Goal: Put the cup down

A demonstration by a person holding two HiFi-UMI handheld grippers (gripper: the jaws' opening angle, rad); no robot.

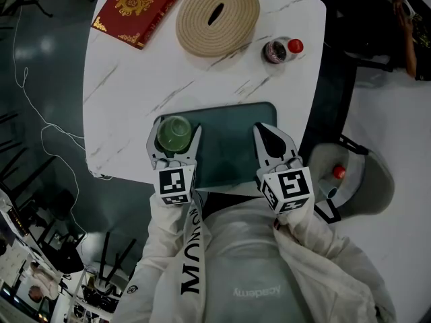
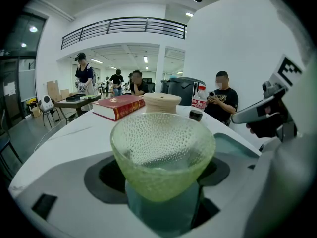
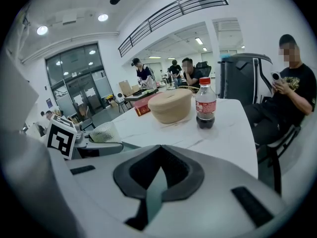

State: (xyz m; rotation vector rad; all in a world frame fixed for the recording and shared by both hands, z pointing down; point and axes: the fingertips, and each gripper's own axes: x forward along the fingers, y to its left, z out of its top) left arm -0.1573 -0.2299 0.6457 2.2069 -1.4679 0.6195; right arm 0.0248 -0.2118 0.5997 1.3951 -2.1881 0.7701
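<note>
A pale green dimpled glass cup (image 1: 174,132) stands upright between the fingers of my left gripper (image 1: 174,136), which is shut on it. The cup is over the left end of a teal mat (image 1: 229,147) near the table's front edge; I cannot tell whether its base touches the mat. In the left gripper view the cup (image 2: 163,150) fills the middle, with teal mat showing under it. My right gripper (image 1: 269,134) hovers over the mat's right part, jaws shut with nothing in them. Seen from the right gripper view, the cup (image 3: 104,132) is far left.
On the white marble table (image 1: 128,86), a red book (image 1: 138,5) lies at the back left. A round woven basket (image 1: 217,15) sits at the back centre, a dark red-capped drink bottle (image 1: 281,49) to its right. A chair (image 1: 363,180) stands beside the table's right edge.
</note>
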